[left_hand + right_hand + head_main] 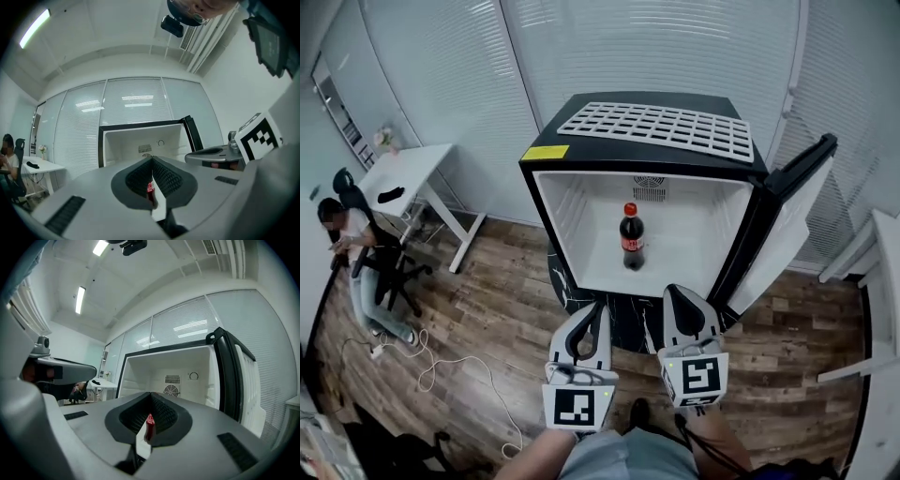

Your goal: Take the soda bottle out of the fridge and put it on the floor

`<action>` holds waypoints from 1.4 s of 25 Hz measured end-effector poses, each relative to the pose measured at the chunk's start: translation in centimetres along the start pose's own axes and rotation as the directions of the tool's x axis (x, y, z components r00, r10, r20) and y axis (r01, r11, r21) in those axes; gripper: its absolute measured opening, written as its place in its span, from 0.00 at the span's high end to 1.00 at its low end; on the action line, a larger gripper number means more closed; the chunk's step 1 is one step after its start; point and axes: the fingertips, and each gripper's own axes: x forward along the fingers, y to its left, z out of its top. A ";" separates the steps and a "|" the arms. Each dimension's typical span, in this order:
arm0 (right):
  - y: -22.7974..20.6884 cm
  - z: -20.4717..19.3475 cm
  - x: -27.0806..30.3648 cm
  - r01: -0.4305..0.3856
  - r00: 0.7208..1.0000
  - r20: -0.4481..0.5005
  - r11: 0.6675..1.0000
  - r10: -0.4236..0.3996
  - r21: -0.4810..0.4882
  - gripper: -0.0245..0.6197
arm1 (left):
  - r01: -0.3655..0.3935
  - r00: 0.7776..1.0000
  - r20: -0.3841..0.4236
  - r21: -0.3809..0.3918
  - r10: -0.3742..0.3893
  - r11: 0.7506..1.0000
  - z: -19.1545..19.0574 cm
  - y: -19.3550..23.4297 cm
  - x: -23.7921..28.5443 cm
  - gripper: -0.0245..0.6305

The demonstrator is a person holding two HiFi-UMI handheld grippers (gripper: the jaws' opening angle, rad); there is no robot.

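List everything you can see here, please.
Small box-shaped fridge: one, black outside, white inside, centre, door open to the right.
Plastic soda bottle: one, dark with red cap and label, upright inside the fridge.
Wire grid rack: one, white, on the fridge top.
Rectangular sticker: one, yellow, fridge's top front corner.
Table: one, white, far left, small black item on it.
Seated person: one, left, on a black office chair.
Loose cable: one, white, on the wood plank floor.
Handheld tools: two, grey with black pads, bottom centre; left tool and right tool both shut.
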 end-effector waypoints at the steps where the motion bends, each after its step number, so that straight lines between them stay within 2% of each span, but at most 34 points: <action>1: -0.4 0.5 0.6 -0.006 1.000 0.009 1.000 0.006 -0.005 0.94 | -0.005 1.000 0.004 0.004 0.005 1.000 0.2 0.1 0.5 0.94; 7: -1.8 2.4 3.1 -0.026 0.998 0.051 0.999 0.027 -0.030 0.94 | -0.032 0.999 0.033 0.010 0.031 0.999 1.4 0.7 2.4 0.94; 14: -1.9 2.4 5.1 -0.038 0.998 0.050 0.998 0.040 -0.044 0.94 | -0.056 0.998 0.024 -0.011 0.056 0.998 0.6 2.1 3.5 0.94; 30: -2.5 -0.4 12.8 -0.021 1.000 -0.018 0.999 0.021 -0.033 0.94 | -0.007 1.000 -0.006 -0.059 0.007 0.998 -3.1 6.4 11.0 0.94; 35: -2.7 -0.8 14.9 -0.043 0.999 -0.001 0.999 0.043 -0.010 0.94 | 0.012 1.000 -0.023 -0.065 -0.014 0.998 -4.2 6.8 13.1 0.94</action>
